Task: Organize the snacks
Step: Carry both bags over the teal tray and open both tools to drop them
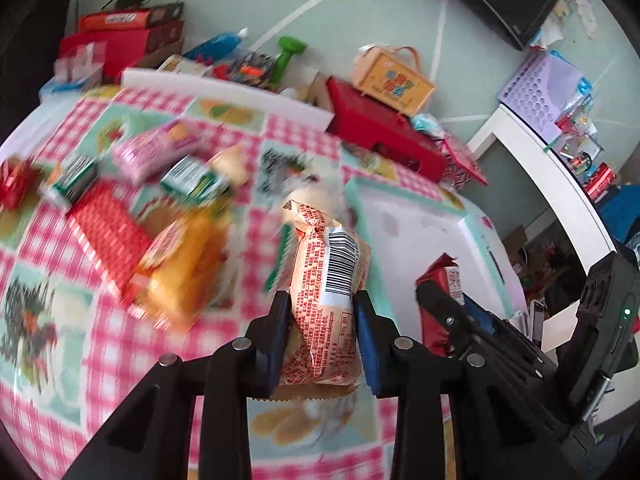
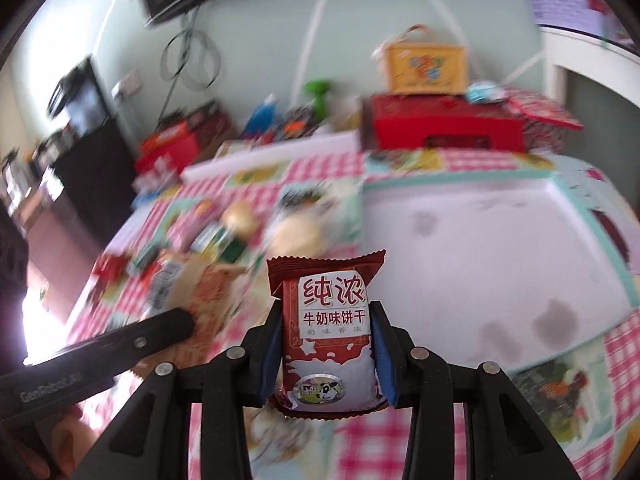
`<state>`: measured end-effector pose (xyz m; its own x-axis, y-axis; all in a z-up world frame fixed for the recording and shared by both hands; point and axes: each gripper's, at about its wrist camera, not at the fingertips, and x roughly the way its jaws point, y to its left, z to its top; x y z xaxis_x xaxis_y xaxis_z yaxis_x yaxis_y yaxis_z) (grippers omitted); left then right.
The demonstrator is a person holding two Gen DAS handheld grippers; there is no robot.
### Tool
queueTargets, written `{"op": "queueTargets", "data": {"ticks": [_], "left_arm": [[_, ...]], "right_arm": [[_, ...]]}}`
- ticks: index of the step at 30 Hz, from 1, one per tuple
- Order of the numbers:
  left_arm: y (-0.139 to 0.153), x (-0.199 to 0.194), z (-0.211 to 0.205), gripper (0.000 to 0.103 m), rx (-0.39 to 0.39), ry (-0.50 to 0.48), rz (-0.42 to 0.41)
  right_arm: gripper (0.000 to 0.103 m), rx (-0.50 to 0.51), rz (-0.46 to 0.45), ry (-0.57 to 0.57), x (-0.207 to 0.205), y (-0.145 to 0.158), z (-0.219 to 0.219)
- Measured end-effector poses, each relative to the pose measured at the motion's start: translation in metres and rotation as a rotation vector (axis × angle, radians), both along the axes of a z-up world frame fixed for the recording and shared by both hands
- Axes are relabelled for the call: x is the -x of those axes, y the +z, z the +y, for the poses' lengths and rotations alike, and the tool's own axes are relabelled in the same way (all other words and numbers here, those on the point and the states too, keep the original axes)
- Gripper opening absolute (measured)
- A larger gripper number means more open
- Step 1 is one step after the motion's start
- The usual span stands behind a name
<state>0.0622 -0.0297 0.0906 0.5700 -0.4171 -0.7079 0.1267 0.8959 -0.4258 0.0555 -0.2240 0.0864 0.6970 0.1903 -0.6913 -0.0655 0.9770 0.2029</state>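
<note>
Snacks are gripped in both hands above the checkered table (image 1: 100, 344). The left gripper (image 1: 322, 308) is clamped on a pale orange packet (image 1: 326, 280), barcode side up, its blue pads pressing both sides and the packet lifted off the cloth. The right gripper (image 2: 325, 320) is clamped the same way on a dark red biscuit packet (image 2: 326, 336) with a milk splash and a cow printed on the front, held upright. From the left wrist view, that red packet shows just to the right, over the near part of a white tray (image 1: 420, 224). The tray lies flat on the table, its teal rim visible. Off to the left, a loose pile of snacks (image 1: 160, 208) sits on the cloth, blurred: pink, green, red and yellow wrappers touching or overlapping. Behind the table stand a red box (image 2: 444, 128) and a small orange case (image 2: 426, 66) on top of it.
</note>
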Motion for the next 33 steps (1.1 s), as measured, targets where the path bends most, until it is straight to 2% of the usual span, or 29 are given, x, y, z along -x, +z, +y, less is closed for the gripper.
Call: {"op": "queueTargets", "data": {"ticks": [7,11,15,20,25,33], "left_arm": [[0.008,-0.027,-0.058,0.033,0.003,-0.091,-0.025],[0.008,-0.042,-0.096,0.033,0.007,-0.141,-0.028],[0.005,-0.058,-0.133,0.033,-0.006,-0.183,-0.036],[-0.012,-0.077,-0.165,0.033,-0.030,-0.212,-0.025],[-0.031,-0.091,-0.181,0.034,-0.075,-0.217,0.006],[-0.048,-0.099,-0.182,0.034,-0.094,-0.199,0.043]], "right_arm": [[0.042,0.011,-0.028,-0.249,-0.016,0.009,-0.072],[0.042,0.050,-0.013,-0.393,-0.016,0.004,-0.120],[0.042,0.071,0.001,-0.490,-0.014,-0.002,-0.155],[0.042,0.072,0.008,-0.545,-0.014,-0.011,-0.177],[0.042,0.085,0.020,-0.543,-0.019,-0.021,-0.181],[0.042,0.078,0.050,-0.528,-0.028,-0.033,-0.179]]}}
